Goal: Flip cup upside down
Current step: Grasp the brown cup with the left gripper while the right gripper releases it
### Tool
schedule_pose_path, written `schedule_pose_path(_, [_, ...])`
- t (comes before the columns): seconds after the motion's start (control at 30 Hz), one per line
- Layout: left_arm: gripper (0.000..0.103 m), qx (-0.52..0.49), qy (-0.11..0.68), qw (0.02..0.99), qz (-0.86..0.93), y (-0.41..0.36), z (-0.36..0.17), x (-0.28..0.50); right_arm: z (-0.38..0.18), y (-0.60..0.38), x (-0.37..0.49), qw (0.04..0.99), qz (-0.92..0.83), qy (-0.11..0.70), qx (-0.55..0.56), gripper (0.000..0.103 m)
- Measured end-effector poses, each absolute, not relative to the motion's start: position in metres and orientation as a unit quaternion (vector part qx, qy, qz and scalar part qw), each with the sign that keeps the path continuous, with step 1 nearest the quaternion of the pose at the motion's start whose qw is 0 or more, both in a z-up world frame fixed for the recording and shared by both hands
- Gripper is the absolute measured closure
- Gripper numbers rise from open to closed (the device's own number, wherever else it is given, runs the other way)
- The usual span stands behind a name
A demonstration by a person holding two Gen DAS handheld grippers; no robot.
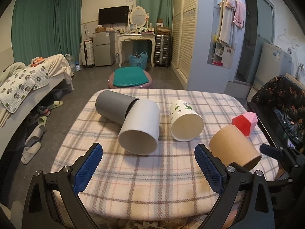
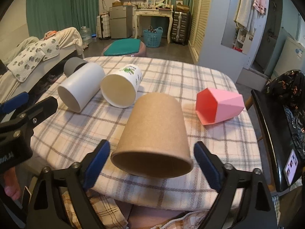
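Observation:
Several cups lie on their sides on the plaid-covered table (image 1: 144, 179). A brown paper cup (image 2: 154, 135) lies mouth toward me between the open fingers of my right gripper (image 2: 152, 162), not gripped; it also shows in the left wrist view (image 1: 234, 147). A light grey cup (image 1: 141, 126) lies ahead of my open, empty left gripper (image 1: 148, 164), with a dark grey cup (image 1: 112, 106) behind it. A white cup with leaf print (image 1: 185, 122) and a pink and red faceted cup (image 2: 219, 105) lie further right.
A black chair with a floral cover (image 2: 282, 118) stands right of the table, with a phone (image 2: 290, 166) on it. A stool with a green cushion (image 1: 129, 78) stands beyond the table. A bed (image 1: 28, 84) is at the left.

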State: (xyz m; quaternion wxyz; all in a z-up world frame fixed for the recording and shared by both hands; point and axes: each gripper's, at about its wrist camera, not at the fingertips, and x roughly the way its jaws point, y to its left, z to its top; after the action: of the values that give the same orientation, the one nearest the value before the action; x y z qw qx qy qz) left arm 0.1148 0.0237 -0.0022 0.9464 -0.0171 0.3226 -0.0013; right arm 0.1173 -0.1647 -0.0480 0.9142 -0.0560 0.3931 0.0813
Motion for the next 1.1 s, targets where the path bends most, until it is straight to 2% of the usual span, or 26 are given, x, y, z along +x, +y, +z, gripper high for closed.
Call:
schedule_pose_path(0.13, [0.003,-0.004,0.335,0.942,0.001,0.014,0.004,0.117,-0.028,-0.177,0.108,0.926,0.106,0.361,-0.038,0.006])
schedule_pose_path(0.43, [0.003,0.031,0.37,0.928,-0.025,-0.041,0.016,0.132,-0.002,-0.246,0.098,0.946,0.075,0.317,-0.008,0.005])
schedule_pose_path(0.77, [0.003,0.024,0.435,0.899,-0.037,-0.099,0.013,0.175,-0.006,-0.321,0.123,0.952,0.05,0.303,0.007,0.005])
schedule_pose_path(1.1, [0.005,0.012,0.524,0.851,-0.04,-0.119,-0.022,0.223,-0.038,-0.348,0.153,0.943,0.049,0.328,0.039,0.004])
